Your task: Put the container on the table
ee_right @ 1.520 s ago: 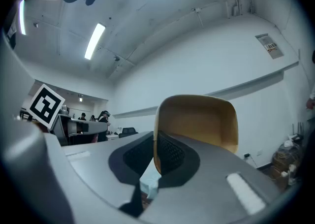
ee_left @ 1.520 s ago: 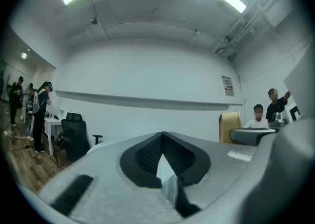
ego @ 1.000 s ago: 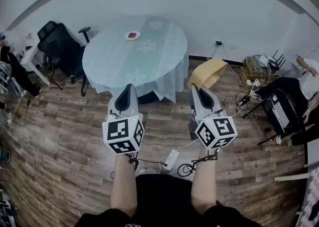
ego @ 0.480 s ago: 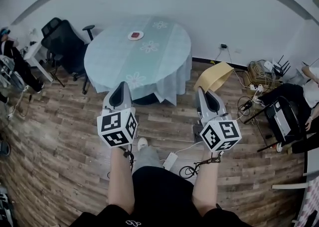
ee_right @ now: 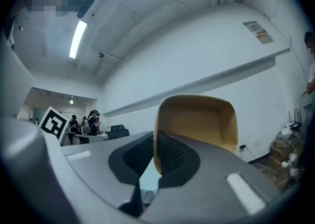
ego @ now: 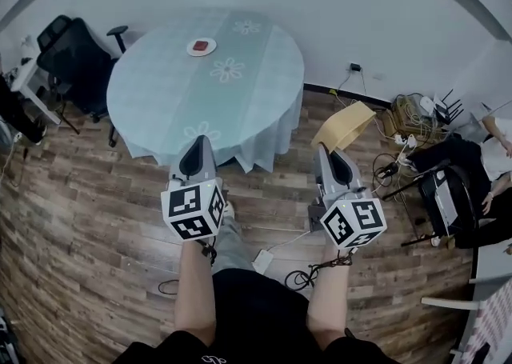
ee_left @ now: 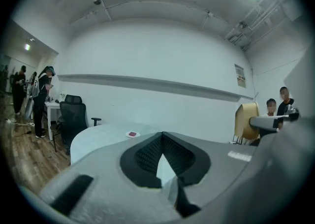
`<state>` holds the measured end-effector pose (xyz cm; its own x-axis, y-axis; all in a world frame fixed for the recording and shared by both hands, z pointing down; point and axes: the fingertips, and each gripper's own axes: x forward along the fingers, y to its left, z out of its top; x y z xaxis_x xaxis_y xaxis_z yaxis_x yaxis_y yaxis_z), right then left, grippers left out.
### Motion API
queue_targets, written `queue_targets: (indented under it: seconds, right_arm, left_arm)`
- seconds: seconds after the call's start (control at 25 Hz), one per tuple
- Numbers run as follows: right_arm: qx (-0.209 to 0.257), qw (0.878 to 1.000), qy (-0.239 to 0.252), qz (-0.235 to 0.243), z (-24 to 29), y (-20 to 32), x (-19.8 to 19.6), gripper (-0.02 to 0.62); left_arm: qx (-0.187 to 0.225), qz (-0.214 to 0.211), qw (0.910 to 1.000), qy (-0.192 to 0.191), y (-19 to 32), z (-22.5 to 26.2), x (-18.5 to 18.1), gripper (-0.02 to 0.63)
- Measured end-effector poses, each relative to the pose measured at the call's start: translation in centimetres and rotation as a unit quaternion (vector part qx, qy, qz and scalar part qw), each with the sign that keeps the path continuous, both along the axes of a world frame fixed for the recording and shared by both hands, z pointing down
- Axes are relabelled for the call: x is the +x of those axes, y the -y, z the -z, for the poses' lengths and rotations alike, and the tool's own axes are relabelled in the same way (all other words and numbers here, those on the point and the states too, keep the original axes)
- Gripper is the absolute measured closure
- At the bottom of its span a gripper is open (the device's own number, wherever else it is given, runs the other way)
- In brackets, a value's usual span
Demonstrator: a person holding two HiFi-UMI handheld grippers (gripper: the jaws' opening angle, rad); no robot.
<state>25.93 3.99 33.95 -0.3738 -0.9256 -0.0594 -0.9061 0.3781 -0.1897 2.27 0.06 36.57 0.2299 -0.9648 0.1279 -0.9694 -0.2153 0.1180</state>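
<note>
Clearly right tool [ego: 328, 151] grips yellow container [ego: 346, 124]; left tool [ego: 201, 143] seemingly closed.

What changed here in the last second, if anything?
The person took a step. A leg now shows below the tools, and the round table sits further left in the head view. The right tool still grips the yellow container. The left tool stays shut and empty, and the plate is unmoved.

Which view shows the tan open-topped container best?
Right gripper view: the tan open-topped container looms large, its rim clamped in the right gripper. Head view shows it small; left gripper view shows only its outside.
</note>
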Motion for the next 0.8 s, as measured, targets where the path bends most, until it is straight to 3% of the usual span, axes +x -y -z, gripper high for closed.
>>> queue_targets:
  seconds: [0.16,0.44,0.6,0.8]
  right_arm:
    - [-0.01,1.0,0.006,0.025,-1.1,9.1,-5.1,0.577]
    - [-0.073,0.996,0.005,0.05,-4.9,27.1,-14.4,0.576]
    - [-0.086,0.996,-0.016,0.034,-5.5,32.5,-15.3,0.577]
    - [-0.106,0.994,-0.035,0.004,-5.7,36.6,-12.3,0.577]
  left_arm:
    - [-0.024,0.012,0.9996,0.006,8.2,-1.5,-3.7,0.603]
    - [-0.11,0.035,0.9931,0.021,24.6,-6.9,-11.2,0.603]
    - [-0.116,0.021,0.9925,0.032,30.7,-7.6,-11.9,0.603]
    - [-0.118,-0.024,0.9926,0.01,34.8,-7.7,-8.4,0.603]
